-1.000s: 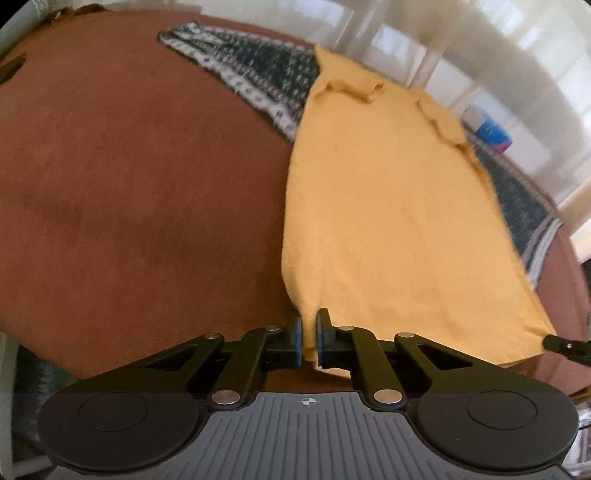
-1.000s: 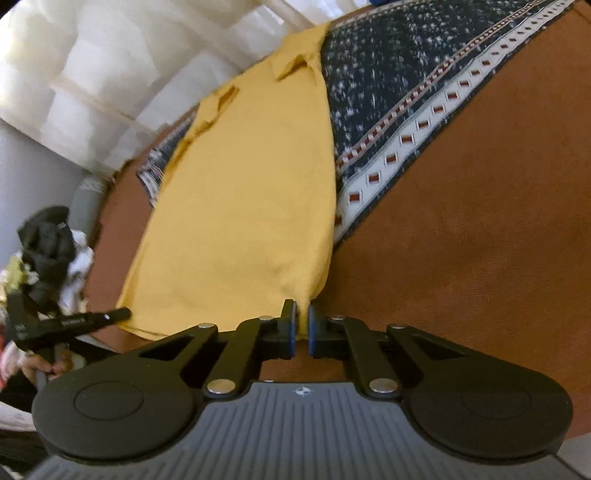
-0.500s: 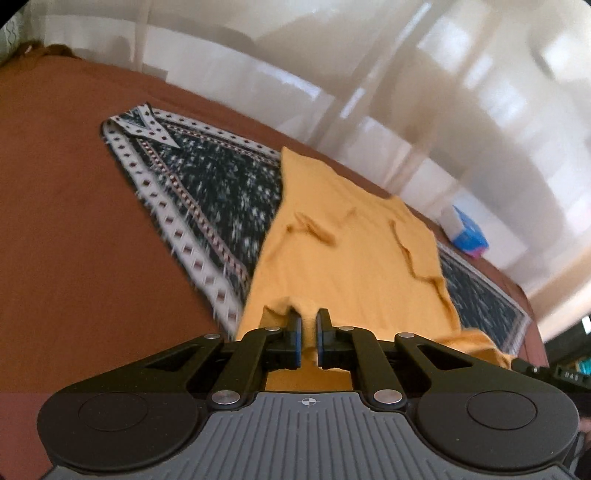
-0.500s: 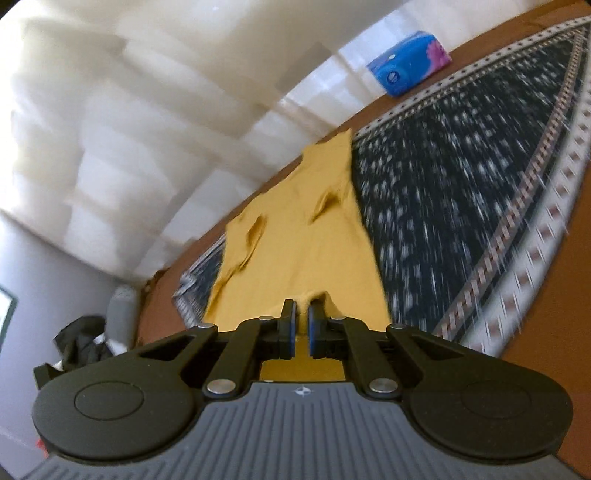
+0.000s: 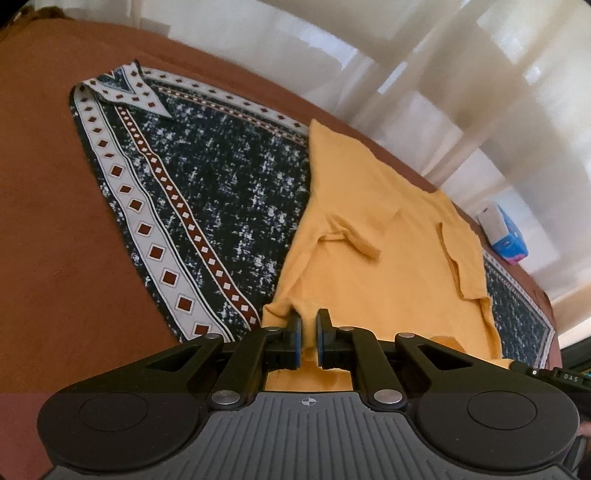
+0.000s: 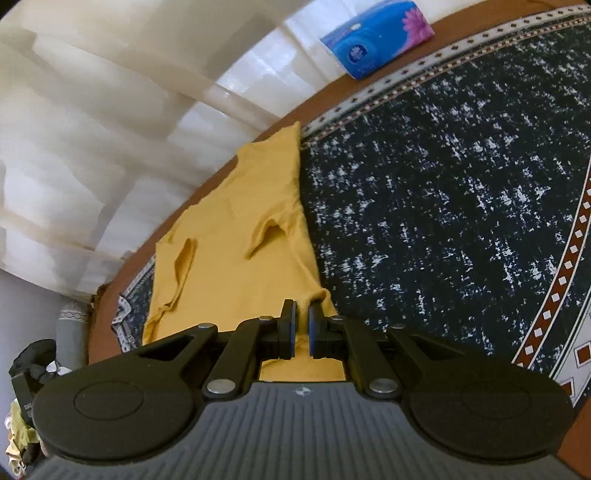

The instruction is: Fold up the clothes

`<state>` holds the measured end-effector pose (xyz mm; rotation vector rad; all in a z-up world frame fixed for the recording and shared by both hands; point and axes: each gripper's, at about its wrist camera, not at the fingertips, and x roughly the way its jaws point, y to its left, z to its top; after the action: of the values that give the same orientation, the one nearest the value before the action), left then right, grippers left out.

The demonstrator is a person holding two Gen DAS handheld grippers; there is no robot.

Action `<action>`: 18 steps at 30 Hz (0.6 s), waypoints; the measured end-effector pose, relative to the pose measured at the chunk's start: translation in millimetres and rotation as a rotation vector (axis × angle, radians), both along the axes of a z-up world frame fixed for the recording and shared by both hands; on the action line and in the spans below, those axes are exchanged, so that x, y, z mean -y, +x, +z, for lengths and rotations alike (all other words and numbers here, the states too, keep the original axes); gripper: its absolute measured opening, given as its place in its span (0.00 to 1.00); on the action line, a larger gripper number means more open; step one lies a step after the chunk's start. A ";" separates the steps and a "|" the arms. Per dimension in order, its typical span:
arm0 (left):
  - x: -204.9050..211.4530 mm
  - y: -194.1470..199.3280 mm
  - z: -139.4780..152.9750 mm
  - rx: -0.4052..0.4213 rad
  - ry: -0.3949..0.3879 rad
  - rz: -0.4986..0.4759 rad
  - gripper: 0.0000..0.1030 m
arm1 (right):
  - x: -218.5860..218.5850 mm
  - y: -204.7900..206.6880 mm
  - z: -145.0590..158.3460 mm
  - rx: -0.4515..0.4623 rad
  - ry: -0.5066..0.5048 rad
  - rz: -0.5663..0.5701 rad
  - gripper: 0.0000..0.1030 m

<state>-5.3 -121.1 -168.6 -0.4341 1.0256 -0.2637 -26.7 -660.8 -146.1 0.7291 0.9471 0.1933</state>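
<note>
Yellow shirt (image 5: pixel 373 236) lengthwise away from left hand-held gripper (image 5: pixel 308 332), sleeves inward

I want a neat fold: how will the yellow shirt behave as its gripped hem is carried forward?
Probably floppy: the yellow shirt bunches where the left gripper and right gripper pinch it. It looks thin and light, so it may sag between them. Its sleeves already lie creased, so they may shift.

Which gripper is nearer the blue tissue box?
Right. The tissue box lies ahead of the right gripper; from the left gripper it sits far off beyond the yellow shirt.
</note>
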 end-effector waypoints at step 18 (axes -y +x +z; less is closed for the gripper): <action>5.8 10.8 -14.6 -0.044 0.000 0.020 0.27 | 1.5 12.3 -15.0 -0.053 0.025 -0.035 0.10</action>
<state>5.5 -127.0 -183.2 -0.4515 1.0637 -0.2370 -14.4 -662.3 -161.1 0.7763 0.9835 0.1558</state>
